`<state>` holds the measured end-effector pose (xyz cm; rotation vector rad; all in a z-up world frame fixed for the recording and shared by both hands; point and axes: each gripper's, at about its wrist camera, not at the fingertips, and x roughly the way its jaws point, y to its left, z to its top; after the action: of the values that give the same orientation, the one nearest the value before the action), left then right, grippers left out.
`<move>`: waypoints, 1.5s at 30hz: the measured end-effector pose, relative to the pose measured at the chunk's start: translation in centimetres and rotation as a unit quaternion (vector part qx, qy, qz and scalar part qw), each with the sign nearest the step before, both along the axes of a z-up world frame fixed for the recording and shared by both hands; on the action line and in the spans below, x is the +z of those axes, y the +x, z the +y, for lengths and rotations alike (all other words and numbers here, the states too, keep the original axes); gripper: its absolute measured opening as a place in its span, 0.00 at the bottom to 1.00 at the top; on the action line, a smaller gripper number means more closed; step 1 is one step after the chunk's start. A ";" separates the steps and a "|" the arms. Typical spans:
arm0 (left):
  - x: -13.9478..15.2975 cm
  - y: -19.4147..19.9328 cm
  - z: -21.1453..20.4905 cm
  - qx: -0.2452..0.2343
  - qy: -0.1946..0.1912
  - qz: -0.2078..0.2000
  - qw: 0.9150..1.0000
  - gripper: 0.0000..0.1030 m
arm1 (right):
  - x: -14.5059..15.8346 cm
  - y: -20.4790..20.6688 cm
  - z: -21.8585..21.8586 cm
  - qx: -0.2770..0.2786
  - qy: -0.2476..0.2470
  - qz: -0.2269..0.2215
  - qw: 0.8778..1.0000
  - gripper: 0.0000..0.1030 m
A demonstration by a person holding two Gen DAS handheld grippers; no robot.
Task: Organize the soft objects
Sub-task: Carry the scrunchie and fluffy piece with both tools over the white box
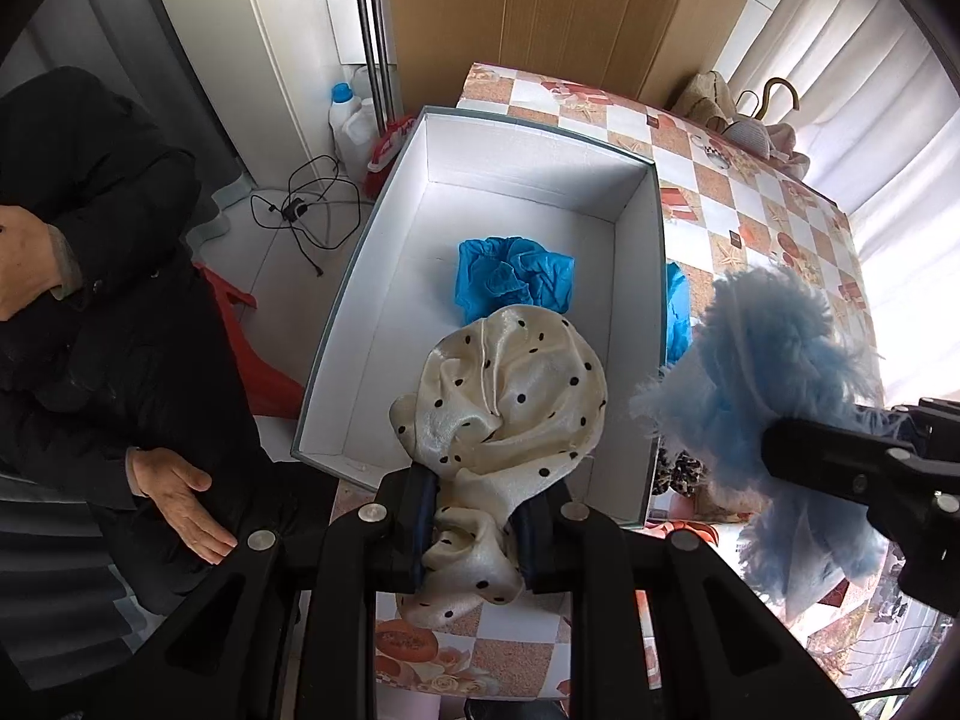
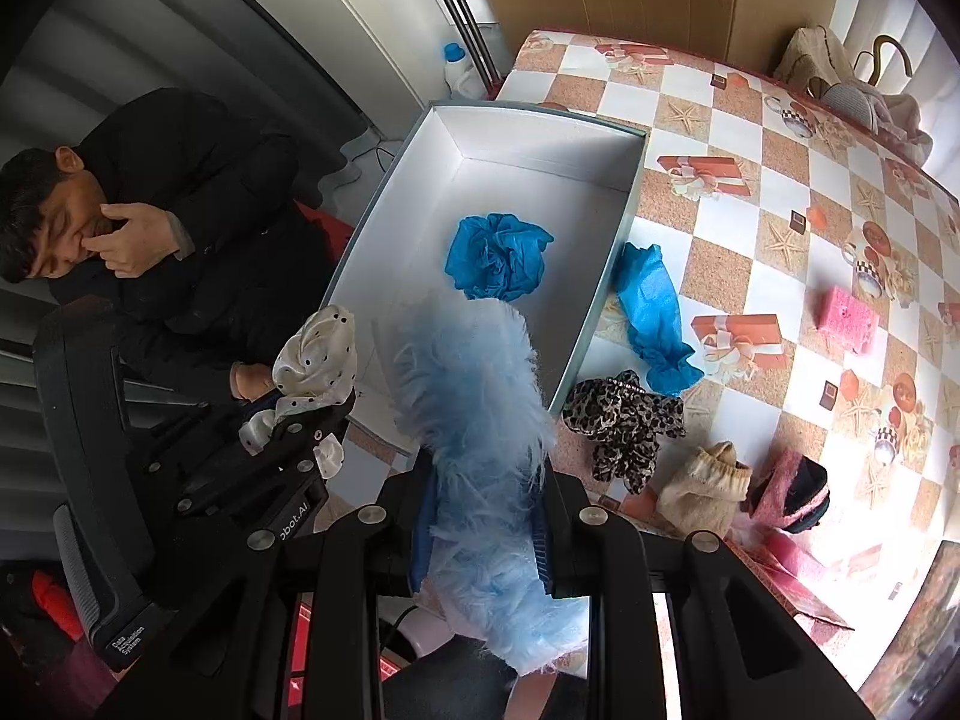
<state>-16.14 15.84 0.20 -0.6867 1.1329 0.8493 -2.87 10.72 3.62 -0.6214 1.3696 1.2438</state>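
Stowed: one crumpled blue cloth [image 2: 498, 255] in white box [image 2: 606, 252], frame centre.
In transit: left gripper [image 1: 477, 525] clamped on cream polka-dot scrunchie [image 1: 510, 390]; right gripper [image 2: 486, 516] clamped on pale-blue fluffy item [image 2: 474, 396], both at box's near edge.
Outstanding, lower right on table [image 2: 780, 180]: second blue cloth [image 2: 651, 312], leopard scrunchie [image 2: 624, 420], beige sock [image 2: 702, 489], pink-black item [image 2: 792, 495], pink sponge [image 2: 849, 312].
Legible: "Data Acquisition System", partial "bot.AI".
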 end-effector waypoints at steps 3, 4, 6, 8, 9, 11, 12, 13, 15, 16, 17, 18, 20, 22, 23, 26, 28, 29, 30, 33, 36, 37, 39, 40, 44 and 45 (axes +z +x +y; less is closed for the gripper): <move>-0.5 0.0 0.6 0.003 -0.001 0.005 1.000 0.24 | -0.1 -0.2 0.8 0.003 0.000 -0.002 1.000 0.27; -0.6 0.0 0.7 0.004 -0.002 0.007 1.000 0.24 | -0.2 -0.3 1.1 0.005 -0.001 -0.002 1.000 0.27; -1.0 0.0 0.9 0.004 -0.005 0.011 1.000 0.24 | -0.3 -0.4 1.5 0.008 -0.001 -0.002 1.000 0.27; -1.4 0.1 1.1 -0.001 -0.006 0.018 1.000 0.24 | -0.5 -0.5 2.1 0.009 -0.003 0.001 1.000 0.27; -1.6 0.1 1.2 -0.003 -0.005 0.023 1.000 0.24 | -0.6 -0.5 2.3 0.008 -0.004 0.004 1.000 0.27; -1.9 0.1 1.4 -0.003 -0.006 0.027 1.000 0.24 | -0.9 -0.4 2.7 0.007 -0.007 0.009 1.000 0.27; -2.0 0.1 1.5 -0.003 -0.007 0.028 1.000 0.24 | -1.0 -0.4 2.9 0.005 -0.007 0.011 1.000 0.27; -2.1 0.1 1.6 -0.001 -0.007 0.029 1.000 0.24 | -1.1 -0.4 3.1 0.005 -0.008 0.012 1.000 0.27; -2.2 0.1 1.8 0.000 -0.007 0.030 1.000 0.24 | -1.2 -0.5 3.3 0.004 -0.008 0.015 1.000 0.27; -2.2 0.1 1.9 0.001 -0.007 0.031 0.999 0.24 | -1.2 -0.4 3.4 0.002 -0.005 0.019 1.000 0.27; -2.3 0.0 2.0 0.001 -0.008 0.032 0.999 0.24 | -1.2 -0.4 3.5 0.000 -0.003 0.024 1.000 0.27; -2.4 0.1 2.1 0.002 -0.008 0.033 0.999 0.24 | -1.2 -0.5 3.6 -0.001 -0.002 0.026 1.000 0.27; -2.5 0.2 2.3 0.001 -0.007 0.035 0.999 0.24 | -1.4 -0.6 3.9 0.002 -0.004 0.025 1.000 0.27; -2.6 0.3 2.4 0.000 -0.006 0.038 0.999 0.24 | -1.5 -0.8 4.2 0.004 -0.005 0.023 1.000 0.27; -2.7 0.4 2.4 0.001 -0.007 0.039 0.999 0.24 | -1.7 -0.8 4.3 0.004 -0.006 0.022 1.000 0.27; -2.8 0.4 2.6 0.003 -0.009 0.040 0.999 0.24 | -1.9 -0.7 4.8 0.003 -0.008 0.019 1.000 0.27; -2.9 0.4 2.7 0.002 -0.009 0.042 0.999 0.24 | -2.1 -0.6 5.1 0.002 -0.009 0.016 1.000 0.27; -3.1 0.5 2.8 0.002 -0.009 0.042 0.999 0.24 | -2.1 -0.6 5.2 0.002 -0.010 0.015 1.000 0.27; -3.2 0.6 2.8 0.002 -0.010 0.043 0.999 0.24 | -2.1 -0.5 5.3 0.002 -0.010 0.014 1.000 0.27; -3.5 0.7 2.9 -0.001 -0.009 0.048 0.999 0.24 | -2.3 -0.4 5.7 0.004 -0.010 0.016 1.000 0.27; -3.8 0.7 3.0 0.000 -0.013 0.050 0.999 0.24 | -2.6 -0.4 6.0 0.004 -0.012 0.017 1.000 0.27; -3.9 0.7 3.0 0.000 -0.014 0.051 0.999 0.24 | -2.6 -0.3 6.1 0.003 -0.013 0.017 1.000 0.27; -4.1 0.9 3.2 0.000 -0.015 0.054 0.998 0.24 | -2.8 -0.3 6.2 0.004 -0.015 0.016 1.000 0.27; -4.1 1.0 3.2 -0.001 -0.015 0.054 0.998 0.24 | -2.9 -0.3 6.3 0.003 -0.015 0.016 1.000 0.27; -4.2 1.2 3.1 -0.005 -0.011 0.058 0.998 0.25 | -3.1 -0.1 6.5 0.002 -0.016 0.014 1.000 0.27; -4.2 1.3 3.0 -0.006 -0.010 0.060 0.998 0.25 | -3.2 -0.1 6.6 0.002 -0.016 0.015 1.000 0.27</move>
<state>-14.86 18.88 -4.04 -0.6531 1.2530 0.8791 -2.98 17.27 0.43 -0.6298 1.4161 1.2406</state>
